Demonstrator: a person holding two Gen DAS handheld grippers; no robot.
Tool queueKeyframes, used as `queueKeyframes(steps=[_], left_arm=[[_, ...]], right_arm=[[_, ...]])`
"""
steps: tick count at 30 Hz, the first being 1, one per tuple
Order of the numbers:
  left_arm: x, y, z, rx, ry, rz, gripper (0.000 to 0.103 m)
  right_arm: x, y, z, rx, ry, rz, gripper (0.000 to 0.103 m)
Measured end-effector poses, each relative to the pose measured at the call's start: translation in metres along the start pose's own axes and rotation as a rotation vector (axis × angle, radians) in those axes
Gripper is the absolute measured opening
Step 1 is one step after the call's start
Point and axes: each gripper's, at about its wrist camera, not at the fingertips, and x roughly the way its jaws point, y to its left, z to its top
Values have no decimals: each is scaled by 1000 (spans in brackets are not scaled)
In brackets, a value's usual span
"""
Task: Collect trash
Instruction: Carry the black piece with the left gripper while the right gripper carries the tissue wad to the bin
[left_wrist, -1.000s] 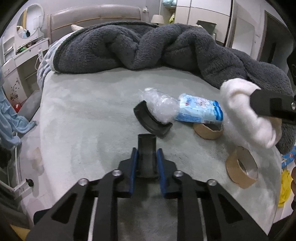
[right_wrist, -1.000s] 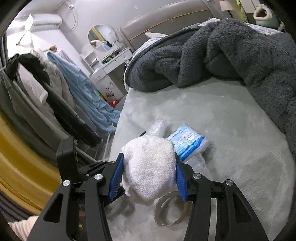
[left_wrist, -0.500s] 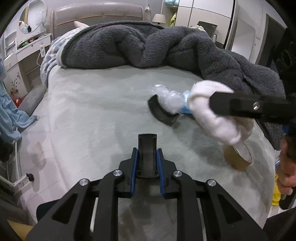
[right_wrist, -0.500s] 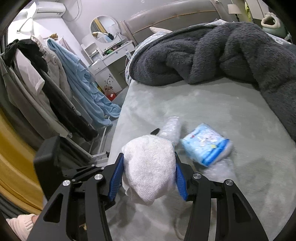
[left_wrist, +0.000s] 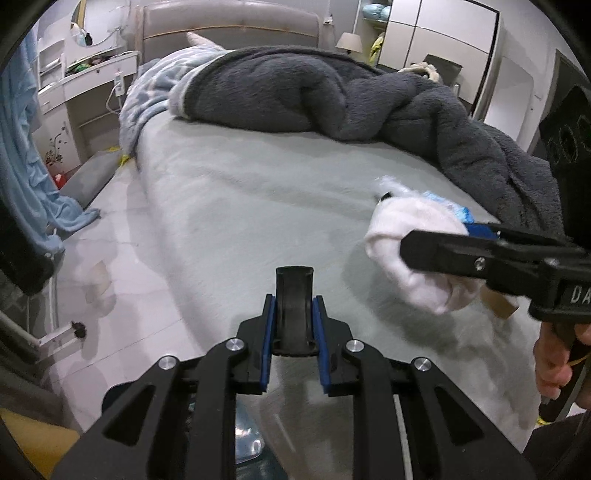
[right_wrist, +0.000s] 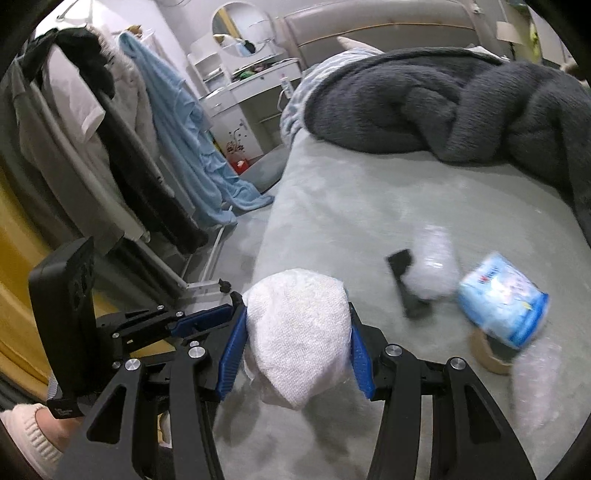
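Observation:
My left gripper (left_wrist: 294, 308) is shut on a small black curved plastic piece (left_wrist: 294, 291) above the bed's left part. My right gripper (right_wrist: 296, 321) is shut on a white wad of cloth (right_wrist: 295, 332), which also shows at the right of the left wrist view as a white wad (left_wrist: 406, 258). To the right on the bed lie another black curved piece (right_wrist: 404, 284), crumpled clear plastic (right_wrist: 434, 269), a blue-and-white packet (right_wrist: 502, 306) and a cardboard tape ring (right_wrist: 487, 356). Both grippers hang left of this pile.
The pale green bed (left_wrist: 240, 192) carries a heaped dark grey blanket (left_wrist: 332, 92) at the back and right. A clothes rack (right_wrist: 92, 129) with a light blue garment (right_wrist: 177, 122) stands left of the bed. Bubble wrap (right_wrist: 535, 391) lies at the front right.
Both grippers have moved left across the bed, away from the trash pile, each keeping its load. The right gripper with the white wad now sits lower and closer in the left view.

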Motion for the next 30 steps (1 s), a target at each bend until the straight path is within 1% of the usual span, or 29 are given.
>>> queueKeyframes(steps=[12,19,23,26,30], left_arm=[[-11,54,-39,2,81,62,21],[-12,95,-66,-39,146,93,21],[-13,115,-76,-74,171,102,21],[-10,128,-84,-95,203,114,21],[-4,142,-95,-115,256,110,21]], right_arm=[[34,55,4,-86,46,24,52],[55,90,2,-132,76,43,52],[71,108,-1,-161,111,47,52],[83,116,-7,-179,143,44,52],[96,125,-13,-196,178,37,52]])
